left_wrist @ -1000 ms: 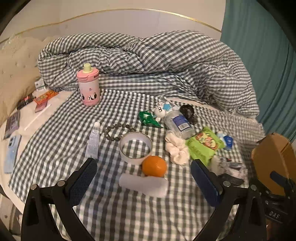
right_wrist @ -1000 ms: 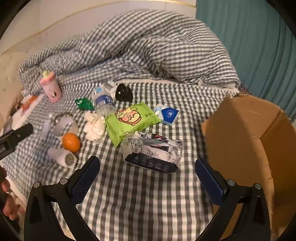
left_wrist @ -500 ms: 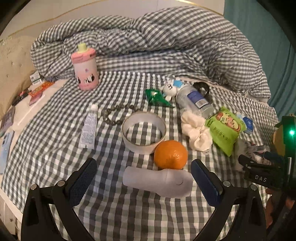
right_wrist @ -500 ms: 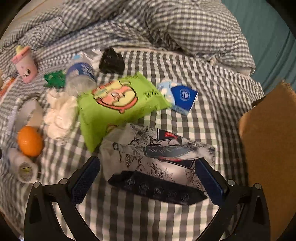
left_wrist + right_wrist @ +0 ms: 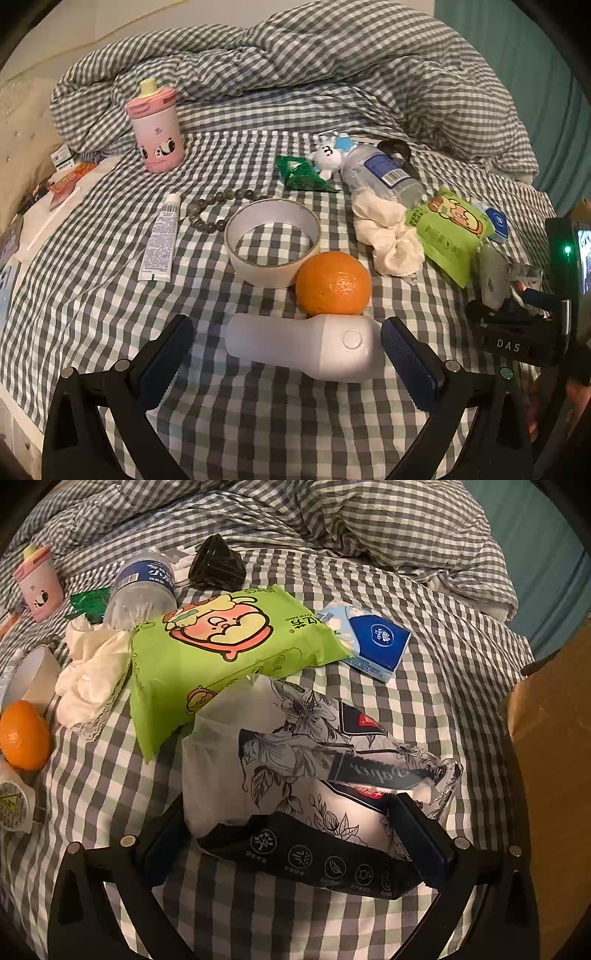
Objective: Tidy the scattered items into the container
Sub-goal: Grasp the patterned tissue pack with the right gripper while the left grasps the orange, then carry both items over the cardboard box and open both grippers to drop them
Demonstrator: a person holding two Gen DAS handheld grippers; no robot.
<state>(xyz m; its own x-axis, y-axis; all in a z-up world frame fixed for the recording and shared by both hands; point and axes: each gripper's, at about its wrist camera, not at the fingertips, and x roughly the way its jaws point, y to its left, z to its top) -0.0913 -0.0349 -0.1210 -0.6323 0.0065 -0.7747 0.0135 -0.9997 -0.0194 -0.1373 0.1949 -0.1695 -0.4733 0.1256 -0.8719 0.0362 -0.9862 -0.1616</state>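
Note:
My left gripper (image 5: pixel 286 345) is open, its fingers on either side of a white bottle (image 5: pixel 301 345) lying on the checked bedsheet, not touching it. An orange (image 5: pixel 332 283) rests against the bottle. My right gripper (image 5: pixel 291 830) is open around a floral black-and-white tissue pack (image 5: pixel 317 775); the pack lies between the fingers. The cardboard box (image 5: pixel 550 709) stands at the right edge of the right wrist view.
A tape roll (image 5: pixel 272 245), cream tube (image 5: pixel 160 240), bead bracelet (image 5: pixel 216 210), pink cup (image 5: pixel 155 127), green sachet (image 5: pixel 301 173), plush toy (image 5: pixel 328 153), water bottle (image 5: pixel 384 175), white scrunchie (image 5: pixel 388 232), green wipes pack (image 5: pixel 221 646), blue tissue pack (image 5: pixel 376 642), black item (image 5: pixel 216 565). Rumpled duvet (image 5: pixel 295 74) behind.
Both grippers moved forward and down. The left one now straddles the white bottle; the right one now straddles the floral tissue pack.

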